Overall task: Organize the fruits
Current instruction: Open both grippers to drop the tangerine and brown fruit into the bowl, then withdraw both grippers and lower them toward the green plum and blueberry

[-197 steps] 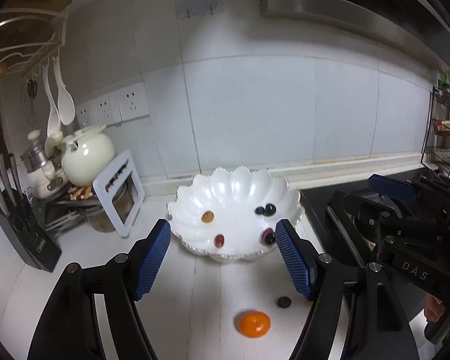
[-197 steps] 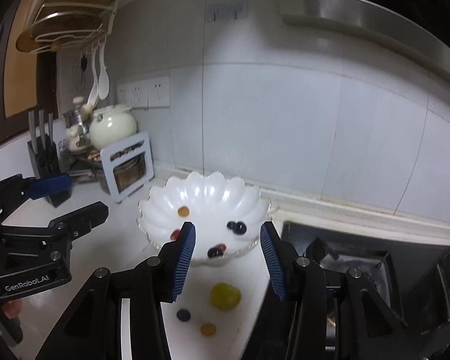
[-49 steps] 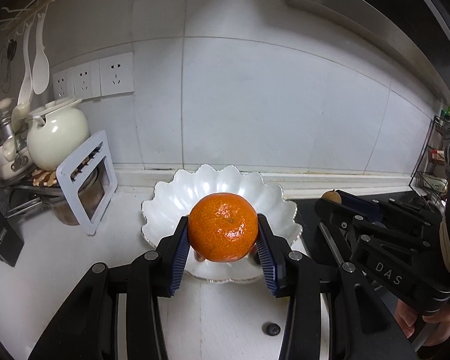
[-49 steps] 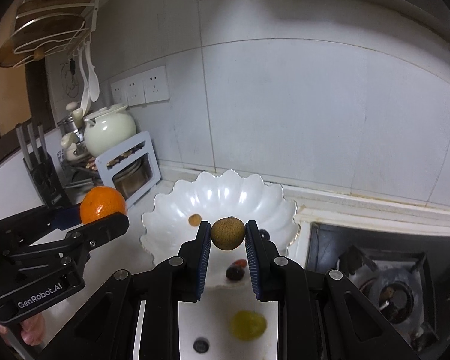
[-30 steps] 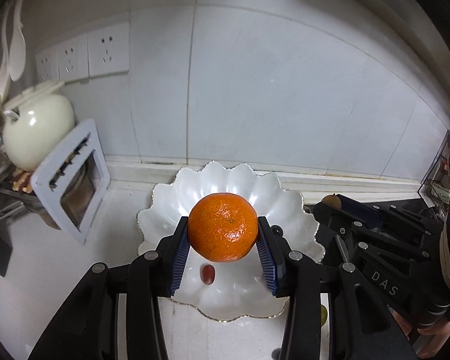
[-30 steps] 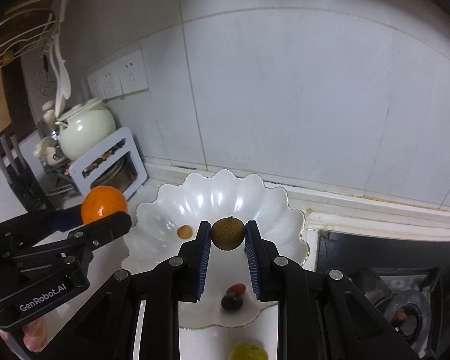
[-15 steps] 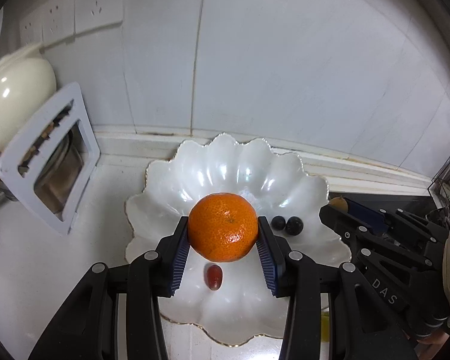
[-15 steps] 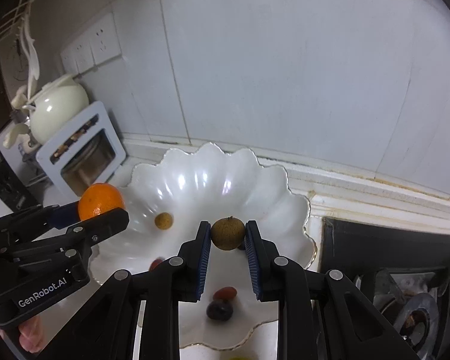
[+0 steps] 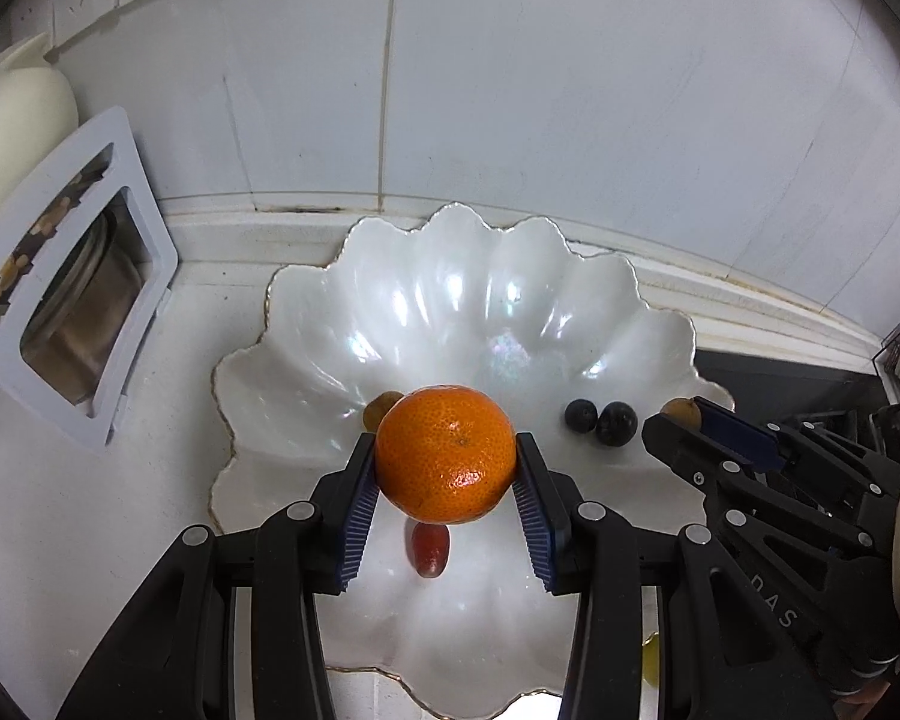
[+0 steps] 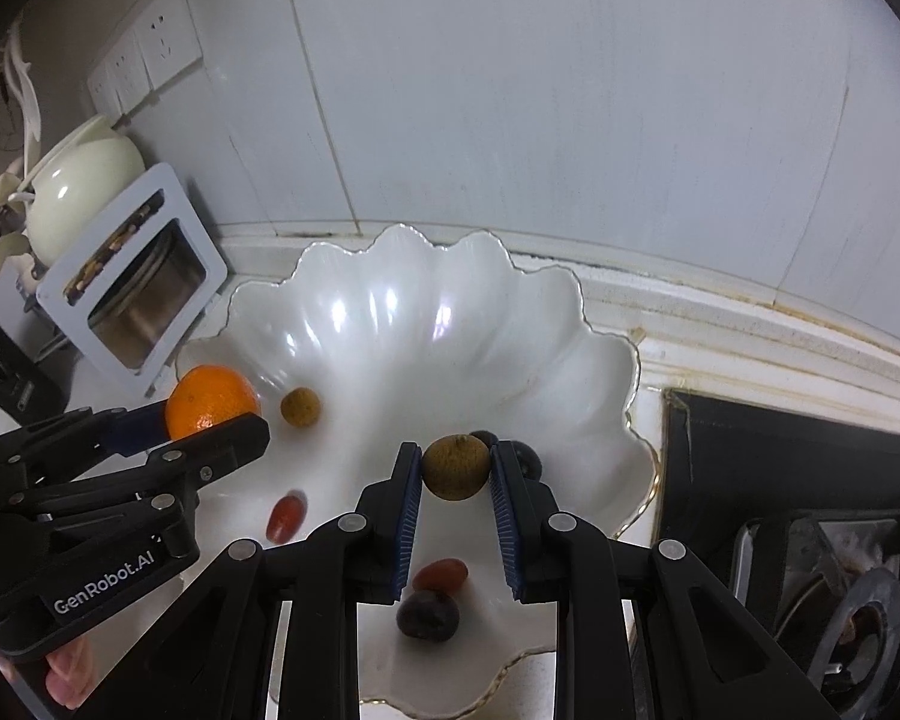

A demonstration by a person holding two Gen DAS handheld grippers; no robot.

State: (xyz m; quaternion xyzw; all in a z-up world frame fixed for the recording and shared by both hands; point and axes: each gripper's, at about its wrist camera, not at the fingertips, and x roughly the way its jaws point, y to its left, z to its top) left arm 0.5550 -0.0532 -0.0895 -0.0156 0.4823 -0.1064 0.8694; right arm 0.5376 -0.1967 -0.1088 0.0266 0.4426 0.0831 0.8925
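My left gripper (image 9: 446, 474) is shut on an orange mandarin (image 9: 446, 453) and hangs over the white scalloped bowl (image 9: 450, 300). My right gripper (image 10: 455, 468) is shut on a small brown longan (image 10: 455, 467), also above the bowl (image 10: 402, 324). In the right wrist view the mandarin (image 10: 210, 401) and left gripper (image 10: 210, 426) sit over the bowl's left side. Inside the bowl lie a second longan (image 10: 300, 407), red fruits (image 10: 285, 517) (image 10: 441, 575), and dark grapes (image 9: 600, 420) (image 10: 427, 613). The right gripper (image 9: 684, 420) reaches in from the right in the left wrist view.
A white framed rack with a steel pot (image 10: 138, 294) and a cream ceramic pot (image 10: 78, 186) stand left of the bowl. A black gas stove (image 10: 810, 510) lies to the right. The tiled wall (image 9: 510, 90) rises close behind. A yellow-green fruit (image 9: 651, 654) lies on the counter.
Both grippers have sunk and tipped further down toward the bowl, each keeping its fruit. The bowl now fills more of both views.
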